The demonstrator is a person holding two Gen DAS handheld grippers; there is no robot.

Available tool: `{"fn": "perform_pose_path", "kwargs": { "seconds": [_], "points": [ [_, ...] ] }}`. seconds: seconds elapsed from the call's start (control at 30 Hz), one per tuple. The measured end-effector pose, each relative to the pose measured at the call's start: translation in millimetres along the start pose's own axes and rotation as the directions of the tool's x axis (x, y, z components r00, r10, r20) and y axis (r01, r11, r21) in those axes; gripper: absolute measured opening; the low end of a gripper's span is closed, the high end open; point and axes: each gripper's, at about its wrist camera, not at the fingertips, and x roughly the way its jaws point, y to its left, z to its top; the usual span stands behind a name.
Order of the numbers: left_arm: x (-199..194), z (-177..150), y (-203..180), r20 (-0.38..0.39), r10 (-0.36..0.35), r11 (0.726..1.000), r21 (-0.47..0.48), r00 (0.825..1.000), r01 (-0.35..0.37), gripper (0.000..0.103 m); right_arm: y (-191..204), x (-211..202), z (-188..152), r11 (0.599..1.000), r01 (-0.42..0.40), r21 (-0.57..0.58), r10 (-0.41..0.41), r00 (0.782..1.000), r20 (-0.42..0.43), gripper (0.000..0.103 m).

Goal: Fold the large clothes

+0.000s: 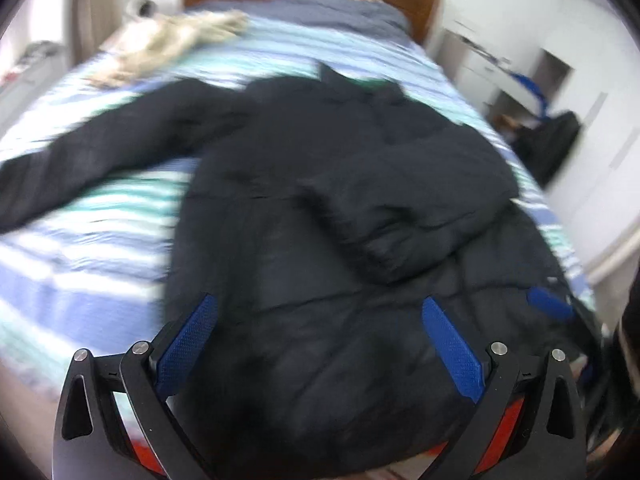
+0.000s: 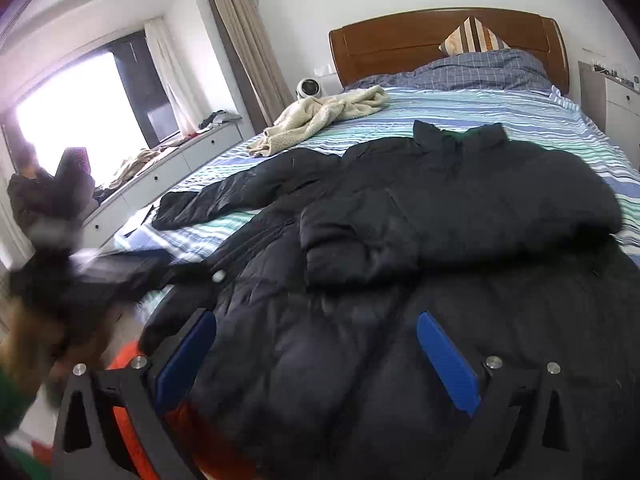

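A black puffer jacket (image 1: 332, 184) lies face up on the striped bed, its collar (image 2: 460, 136) toward the headboard. One sleeve (image 2: 360, 240) is folded across the chest. The other sleeve (image 2: 240, 192) stretches out to the left. My left gripper (image 1: 320, 344) hovers open over the jacket's lower part with nothing between its blue pads. My right gripper (image 2: 316, 360) is open too, above the hem, and nothing is held. In the right wrist view the left gripper is a dark blur (image 2: 100, 272) at the bed's left edge. The left wrist view is motion-blurred.
A cream fleece garment (image 2: 320, 120) lies on the bed (image 2: 500, 108) past the outstretched sleeve. A wooden headboard (image 2: 392, 44), pillows and a grey quilt (image 2: 480, 68) are at the far end. A low white drawer bench (image 2: 168, 176) runs under the window on the left, and a nightstand (image 2: 620, 96) stands on the right.
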Motion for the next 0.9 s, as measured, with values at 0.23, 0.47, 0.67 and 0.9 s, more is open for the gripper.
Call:
{"fn": "perform_pose_path", "kwargs": {
  "seconds": [0.23,0.47,0.67,0.9],
  "points": [
    [105.5,62.5,-28.3,-0.111,0.041,0.998,0.049,0.993,-0.036,0.037,-49.7,-76.3,-26.9,0.988,0.115,0.107,-0.120,0.992,0.047,0.102],
    [71.3,163.5,-43.7,0.111,0.130,0.978,0.147,0.985,-0.146,0.010,-102.0,-91.9,-16.7,0.951,0.233,0.202,-0.251,0.965,0.071,0.100],
    [123.6,189.3,3.2,0.132,0.286,0.950,0.089,0.949,-0.298,0.010,-162.5,-68.8,35.2,0.928,0.267,0.262,-0.287,0.957,0.043,0.052],
    [165.6,151.1,39.4,0.088,0.278,0.959,0.027,0.957,-0.281,0.014,-230.6,-4.1,113.5,0.905,0.278,0.322,-0.297,0.955,0.011,0.052]
  ]
}}
